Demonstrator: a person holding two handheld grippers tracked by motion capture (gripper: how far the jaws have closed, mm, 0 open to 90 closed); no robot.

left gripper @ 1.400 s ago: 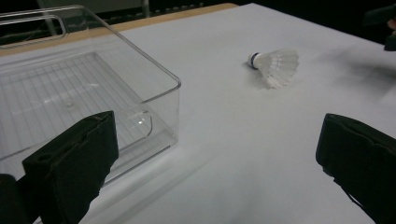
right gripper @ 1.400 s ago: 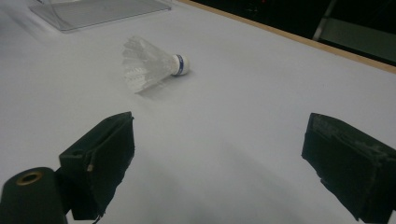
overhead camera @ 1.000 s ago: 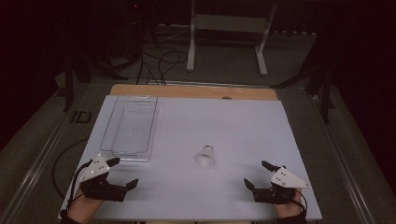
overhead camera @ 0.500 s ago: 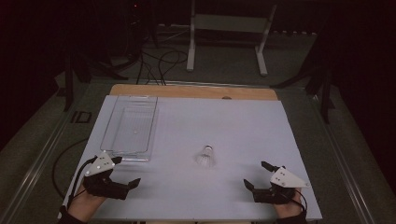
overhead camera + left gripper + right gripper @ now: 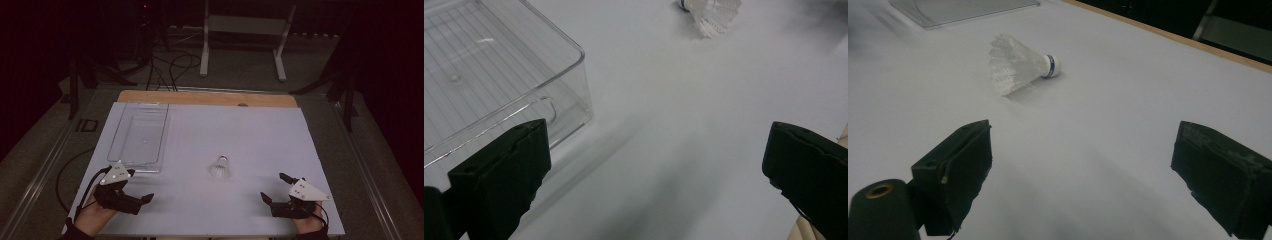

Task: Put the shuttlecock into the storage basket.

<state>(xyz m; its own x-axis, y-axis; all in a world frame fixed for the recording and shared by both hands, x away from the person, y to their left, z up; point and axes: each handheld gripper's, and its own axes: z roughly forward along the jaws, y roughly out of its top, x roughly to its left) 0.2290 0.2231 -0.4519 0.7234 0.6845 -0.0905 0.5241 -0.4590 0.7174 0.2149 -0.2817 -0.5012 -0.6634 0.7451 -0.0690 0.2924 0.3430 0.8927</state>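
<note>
A white shuttlecock (image 5: pixel 220 167) with a blue band lies on its side near the middle of the white table (image 5: pixel 235 130). It also appears at the top of the left gripper view (image 5: pixel 711 12) and ahead of the jaws in the right gripper view (image 5: pixel 1020 65). My left gripper (image 5: pixel 140 186) rests open at the near left, just in front of a clear plastic tray (image 5: pixel 112 145). Its jaws (image 5: pixel 659 145) are wide apart with nothing between them. My right gripper (image 5: pixel 272 186) stands open and holds nothing at the near right; its jaws (image 5: pixel 1088 145) point toward the shuttlecock.
The clear tray (image 5: pixel 499 65) holds nothing and its near corner is close to my left jaw. A wooden strip (image 5: pixel 210 97) runs along the table's far edge. Beyond it, cables and a metal stand (image 5: pixel 245 30) sit on the dark floor.
My left gripper has shifted slightly to the right. The right gripper and the shuttlecock have stayed in place.
</note>
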